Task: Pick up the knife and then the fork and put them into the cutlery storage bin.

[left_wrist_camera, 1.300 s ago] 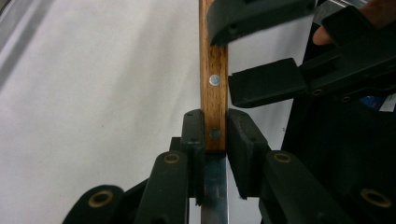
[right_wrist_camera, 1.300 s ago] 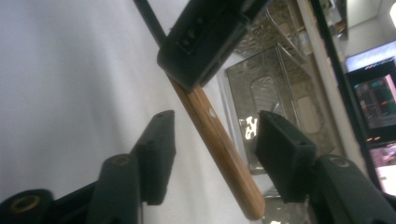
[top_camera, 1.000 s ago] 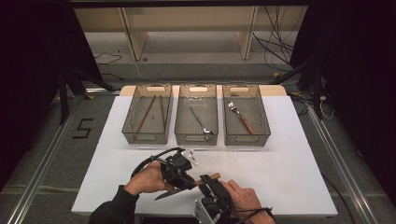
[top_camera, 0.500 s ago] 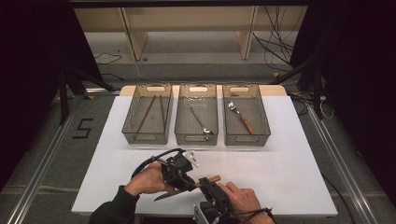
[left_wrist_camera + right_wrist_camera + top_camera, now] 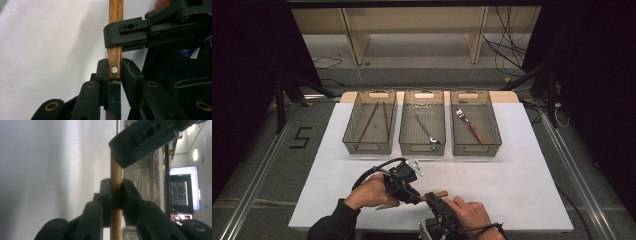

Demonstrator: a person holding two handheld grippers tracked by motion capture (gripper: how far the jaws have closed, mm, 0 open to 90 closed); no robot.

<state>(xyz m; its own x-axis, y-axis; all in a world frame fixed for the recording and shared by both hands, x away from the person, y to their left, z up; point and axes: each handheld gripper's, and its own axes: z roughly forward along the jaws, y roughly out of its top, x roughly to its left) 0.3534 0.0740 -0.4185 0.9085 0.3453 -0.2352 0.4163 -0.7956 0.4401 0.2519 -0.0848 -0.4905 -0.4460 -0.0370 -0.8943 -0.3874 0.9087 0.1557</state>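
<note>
Both tongs gripping wood-handled steel knife (image 5: 115, 50) at near table (image 5: 522, 165) edge: left tongs (image 5: 115, 75) clamping handle base, right tongs (image 5: 116, 192) just been closing, grasping handle (handover under way). Next, judging: left releasing, right carrying to bin.

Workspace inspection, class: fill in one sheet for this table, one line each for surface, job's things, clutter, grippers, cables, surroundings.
Surface: white table.
Job's things: wooden-handled knife, held by both grippers.
Clutter: three bins holding chopsticks, a metal utensil and a wooden-handled fork.
Grippers: left gripper shut on the handle beside the blade; right gripper, jaws just closing, shut on the handle.
Cables: black cable on left gripper.
Surroundings: shelf, dark curtains.
</note>
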